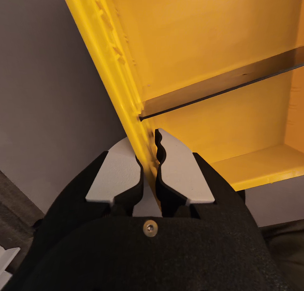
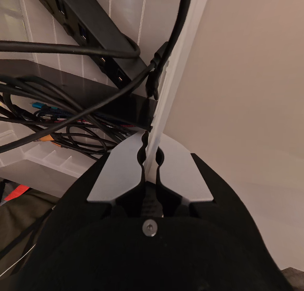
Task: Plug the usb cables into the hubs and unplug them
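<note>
- Left wrist view: the left gripper [image 1: 150, 145] is clamped on the side wall of a yellow bin [image 1: 131, 92], which runs from the frame's upper left down to the jaws at centre. The wall sits between the two fingers, both pads pressed to it.
- Inside the bin, a dark divider plate [image 1: 213, 85] crosses from centre to the right edge. No cable or hub shows in this view; the compartments in sight look empty.
- Right wrist view: the right gripper [image 2: 152, 143] is closed on the edge of a clear plastic bin [image 2: 162, 102], whose wall rises from the jaws toward top centre.
- The black USB hub [image 2: 92, 29] lies in the upper left, its long axis running diagonally from upper left down toward centre, ports facing lower left. One black cable [image 2: 69, 50] loops from its lower end to the left edge of the frame.
- A loose plug [image 2: 152, 85] hangs just right of the hub's lower end, pointing downward, near the bin wall.
- More cables [image 2: 65, 118], black, blue and orange-tipped, lie tangled in the lower left under a dark shelf plate [image 2: 98, 94].
- Judgement: no plugging is in hand yet; both tools seem to be holding or moving bins. The next move would call for releasing the wall, taking a plug by its body, and lining it up with a free port along the port's axis.
</note>
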{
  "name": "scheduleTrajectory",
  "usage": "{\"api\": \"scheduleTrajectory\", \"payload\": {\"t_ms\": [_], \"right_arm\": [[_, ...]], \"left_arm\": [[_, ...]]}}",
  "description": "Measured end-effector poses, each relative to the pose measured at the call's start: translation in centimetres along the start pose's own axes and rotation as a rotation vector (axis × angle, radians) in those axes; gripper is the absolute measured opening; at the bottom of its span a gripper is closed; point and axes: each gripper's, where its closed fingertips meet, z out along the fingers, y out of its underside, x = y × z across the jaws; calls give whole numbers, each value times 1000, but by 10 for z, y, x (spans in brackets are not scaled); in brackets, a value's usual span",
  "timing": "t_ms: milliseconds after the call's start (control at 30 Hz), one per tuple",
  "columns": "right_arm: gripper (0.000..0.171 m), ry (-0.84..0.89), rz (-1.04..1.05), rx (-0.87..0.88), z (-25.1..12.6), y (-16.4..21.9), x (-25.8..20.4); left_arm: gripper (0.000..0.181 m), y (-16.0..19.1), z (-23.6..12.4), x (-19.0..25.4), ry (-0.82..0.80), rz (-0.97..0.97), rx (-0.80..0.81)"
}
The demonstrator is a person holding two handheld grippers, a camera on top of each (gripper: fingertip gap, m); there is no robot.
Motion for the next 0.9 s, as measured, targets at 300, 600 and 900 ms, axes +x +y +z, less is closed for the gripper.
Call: {"api": "scheduleTrajectory", "payload": {"t_ms": [300, 600, 900], "right_arm": [[7, -12, -34, -5, 8, -10, -31], [10, 11, -111, 11, 14, -17, -57], [16, 161, -171, 375, -50, -47, -54]], "left_arm": [[10, -5, 2, 35, 8, 67, -44], [9, -6, 3, 62, 35, 56, -66], [20, -33, -43, 59, 33, 106, 217]]}}
